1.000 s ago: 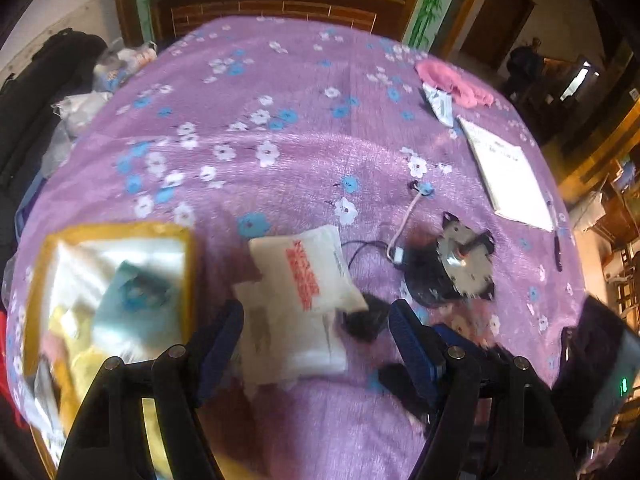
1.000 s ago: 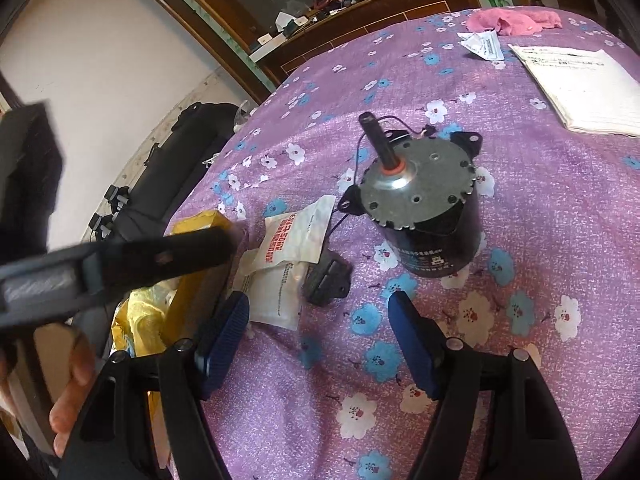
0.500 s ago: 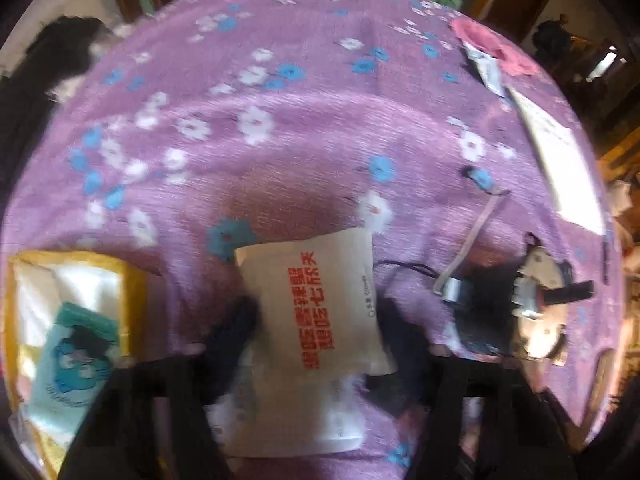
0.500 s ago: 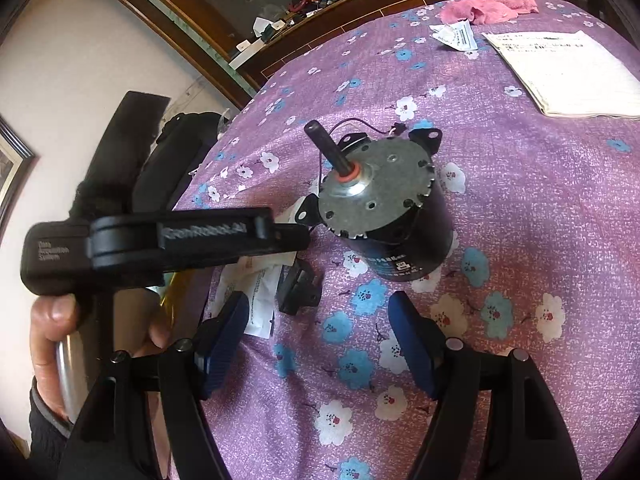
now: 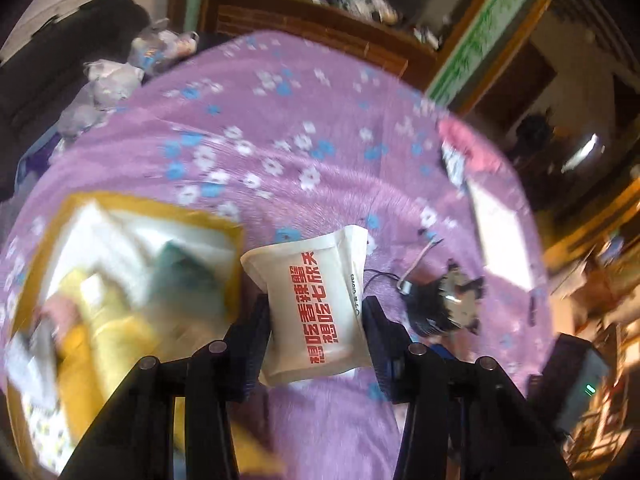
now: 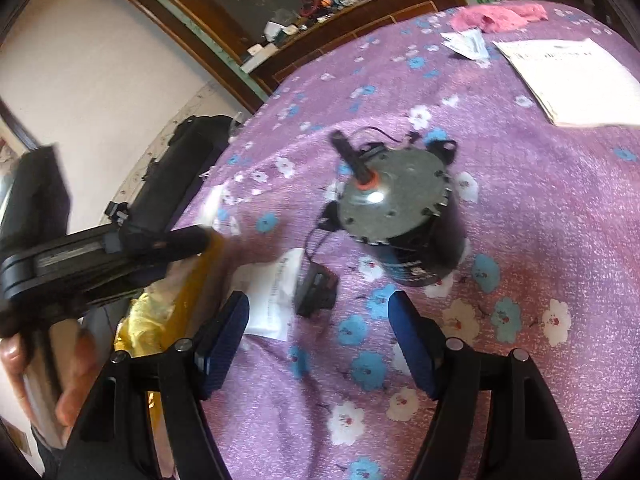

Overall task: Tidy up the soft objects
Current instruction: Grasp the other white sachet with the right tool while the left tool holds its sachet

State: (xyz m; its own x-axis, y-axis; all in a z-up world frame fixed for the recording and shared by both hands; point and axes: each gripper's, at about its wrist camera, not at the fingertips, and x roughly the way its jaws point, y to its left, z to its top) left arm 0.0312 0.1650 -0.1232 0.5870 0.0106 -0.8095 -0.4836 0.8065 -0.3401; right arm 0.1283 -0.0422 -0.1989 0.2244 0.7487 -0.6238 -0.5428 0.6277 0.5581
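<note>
Pinching the white packet with red print, my left gripper has its fingers closing in on both long sides and it's lifted off the purple flowered surface, just right of the yellow box. It looks light and squishy to me, like a sealed tissue or wipe pack, so a mid-body grip across the width seems right; the film is probably a bit slick, and squeezing near the end seam might let it slide out. My right gripper hangs with fingers spread wide, nothing between them, over the cloth in front of the motor. Count: 1 packet held, 1 more white packet flat on the cloth, 1 box of soft stuff, 1 motor, 1 pink cloth.
</note>
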